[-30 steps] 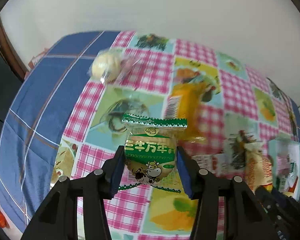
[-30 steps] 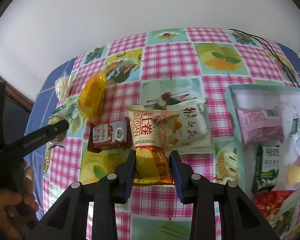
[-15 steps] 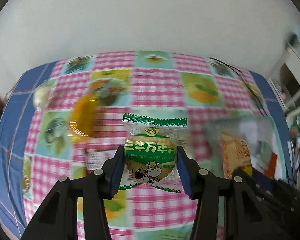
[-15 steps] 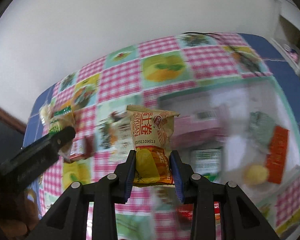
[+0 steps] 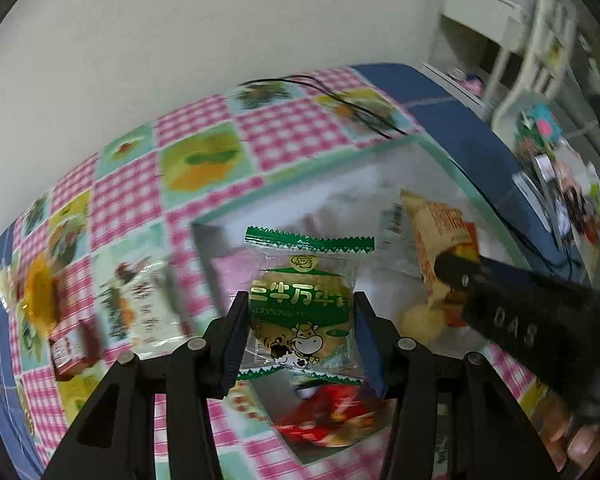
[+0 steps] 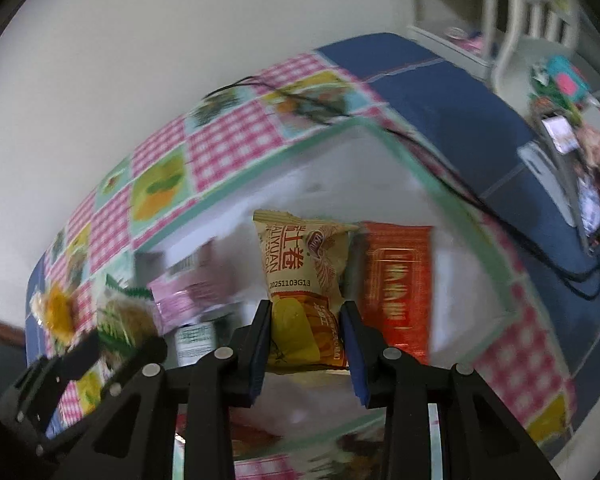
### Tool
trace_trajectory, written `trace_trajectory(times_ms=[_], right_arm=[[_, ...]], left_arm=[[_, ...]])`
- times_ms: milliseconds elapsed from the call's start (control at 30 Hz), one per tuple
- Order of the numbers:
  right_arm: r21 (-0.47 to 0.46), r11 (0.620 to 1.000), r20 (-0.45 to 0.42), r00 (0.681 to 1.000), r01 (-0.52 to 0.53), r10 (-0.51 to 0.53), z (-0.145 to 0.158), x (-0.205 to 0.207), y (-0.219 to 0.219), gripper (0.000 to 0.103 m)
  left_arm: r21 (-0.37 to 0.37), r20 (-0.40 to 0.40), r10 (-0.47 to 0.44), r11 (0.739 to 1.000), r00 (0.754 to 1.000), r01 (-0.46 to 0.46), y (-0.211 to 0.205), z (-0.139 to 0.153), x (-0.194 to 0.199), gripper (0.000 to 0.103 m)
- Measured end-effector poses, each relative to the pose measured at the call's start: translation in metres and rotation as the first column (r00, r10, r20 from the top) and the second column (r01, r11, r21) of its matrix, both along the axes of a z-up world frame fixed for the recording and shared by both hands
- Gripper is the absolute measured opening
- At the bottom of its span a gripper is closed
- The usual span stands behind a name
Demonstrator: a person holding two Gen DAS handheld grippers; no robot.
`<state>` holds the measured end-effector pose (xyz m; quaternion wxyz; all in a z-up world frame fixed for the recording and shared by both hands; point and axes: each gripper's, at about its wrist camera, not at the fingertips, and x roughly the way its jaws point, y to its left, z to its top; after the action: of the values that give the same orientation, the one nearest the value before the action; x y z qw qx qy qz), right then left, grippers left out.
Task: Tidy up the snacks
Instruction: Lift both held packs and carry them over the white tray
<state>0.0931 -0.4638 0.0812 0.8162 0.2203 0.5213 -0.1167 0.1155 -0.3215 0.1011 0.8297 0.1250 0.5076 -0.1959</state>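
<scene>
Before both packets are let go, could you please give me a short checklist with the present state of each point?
1. Left gripper clamped on the green cow packet: ok.
2. Right gripper clamped on the yellow packet: ok.
3. Both packets over the white box: ok.
4. Bare box floor under each packet: cannot tell, blurred.
5. Grippers apart from each other: ok.
6. Snacks left on the tablecloth: not ok, several remain.

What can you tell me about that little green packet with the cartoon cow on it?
The green cow packet is a small clear plastic wrapper with green zigzag-cut seals at top and bottom, a green band of pale lettering and a cartoon cow below. A round golden biscuit shows through. It stands upright, lifted off the table, pinched at its sides by the left gripper, above the white tray. Only those fingers touch it.
</scene>
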Motion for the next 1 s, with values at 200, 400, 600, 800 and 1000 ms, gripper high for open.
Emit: trace_trajectory(times_ms=[200, 400, 600, 800, 1000], right_arm=[[0.014, 0.999, -0.014, 0.999, 0.049, -0.049, -0.007, -0.008, -0.023, 0.037], [0.022, 0.999, -0.013, 0.999, 0.041, -0.041, -0.009, -0.008, -0.023, 0.037], [0.021, 0.999, -0.013, 0.999, 0.033, -0.032, -0.011, -0.005, -0.020, 0.037], [-0.002, 1.000, -0.016, 0.999, 0.031, -0.031, -0.018, -0.001, -0.021, 0.037], [-0.007, 0.999, -0.010, 0.999, 0.031, -0.031, -0.024, 0.004, -0.024, 0.037]], left_arm=[[0.023, -0.011, -0.031, 0.999, 0.999, 0.031, -0.018, -0.012, -0.005, 0.052], [0.020, -0.008, -0.021, 1.000, 1.000, 0.021, -0.018, -0.013, -0.004, 0.052], [0.017, -0.010, -0.009, 1.000, 1.000, 0.010, -0.017, -0.015, -0.001, 0.052], [0.013, -0.014, -0.010, 1.000, 1.000, 0.011, -0.019, -0.021, 0.001, 0.052], [0.001, -0.030, 0.000, 1.000, 1.000, 0.000, -0.022, -0.032, 0.007, 0.052]])
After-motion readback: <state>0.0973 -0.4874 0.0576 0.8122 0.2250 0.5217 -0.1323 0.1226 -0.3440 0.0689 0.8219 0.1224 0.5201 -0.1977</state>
